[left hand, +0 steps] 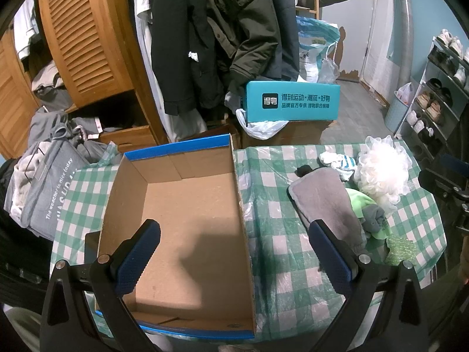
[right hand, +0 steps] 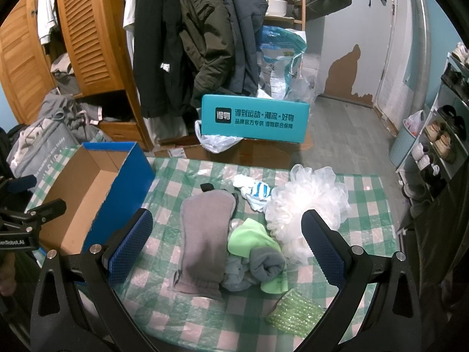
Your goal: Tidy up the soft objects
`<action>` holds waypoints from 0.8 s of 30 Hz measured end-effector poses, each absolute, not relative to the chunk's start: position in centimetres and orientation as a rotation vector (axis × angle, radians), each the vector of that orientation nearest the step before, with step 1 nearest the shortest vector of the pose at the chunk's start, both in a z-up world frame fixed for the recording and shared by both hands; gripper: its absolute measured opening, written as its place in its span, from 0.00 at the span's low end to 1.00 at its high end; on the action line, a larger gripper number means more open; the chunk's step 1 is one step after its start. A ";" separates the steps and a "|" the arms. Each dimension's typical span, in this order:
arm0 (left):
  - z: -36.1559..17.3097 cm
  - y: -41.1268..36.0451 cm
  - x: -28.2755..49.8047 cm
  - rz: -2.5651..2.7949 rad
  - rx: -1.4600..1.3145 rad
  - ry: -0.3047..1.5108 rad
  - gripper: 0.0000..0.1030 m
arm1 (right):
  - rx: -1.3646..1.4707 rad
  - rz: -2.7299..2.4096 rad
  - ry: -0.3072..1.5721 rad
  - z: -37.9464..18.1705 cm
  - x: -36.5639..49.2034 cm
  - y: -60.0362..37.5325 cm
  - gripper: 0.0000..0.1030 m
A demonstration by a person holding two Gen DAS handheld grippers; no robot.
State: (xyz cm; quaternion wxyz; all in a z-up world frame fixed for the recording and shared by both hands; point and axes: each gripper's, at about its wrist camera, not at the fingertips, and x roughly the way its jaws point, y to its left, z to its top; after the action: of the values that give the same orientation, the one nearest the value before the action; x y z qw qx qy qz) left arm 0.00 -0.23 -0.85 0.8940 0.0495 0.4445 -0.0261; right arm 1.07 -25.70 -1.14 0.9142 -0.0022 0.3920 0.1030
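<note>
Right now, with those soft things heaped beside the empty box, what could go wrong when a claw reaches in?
The grey sock lies tangled with the green cloth, so the open right claw may lift both together.
The fluffy white bath pouf looks light and springy; it could slip or roll off the table edge.
The cardboard box is empty, so the left claw might nudge it.

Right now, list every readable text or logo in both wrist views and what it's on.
"得物", "得到运动×潮流×好物", "品牌官方专供 得物联合保障": teal box on the floor.
"The weather is nice today": grey fabric bag left of the table; larger letters beside it are cut off.
"...enRobot.AI": left gripper body, start cut off.
Print on the blue-white plastic bag: too blurred.
</note>
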 end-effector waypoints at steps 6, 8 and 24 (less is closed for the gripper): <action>-0.8 -0.2 0.0 -0.054 0.102 0.922 0.99 | -0.005 0.213 0.808 -1.2 1.0 -25.8 0.98; -0.9 -0.3 0.0 -0.054 0.103 0.922 0.99 | -0.005 0.211 0.808 -1.2 1.0 -25.8 0.98; -1.1 -1.7 0.0 -0.056 0.120 0.924 0.99 | -0.009 0.199 0.816 -1.8 1.0 -25.9 0.98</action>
State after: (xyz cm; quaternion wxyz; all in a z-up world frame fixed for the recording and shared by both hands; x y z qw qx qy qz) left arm -0.03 -1.75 -1.07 0.8930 0.0580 0.4455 -0.0270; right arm 1.04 -25.88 -1.77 0.9130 -0.0042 0.3962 0.0968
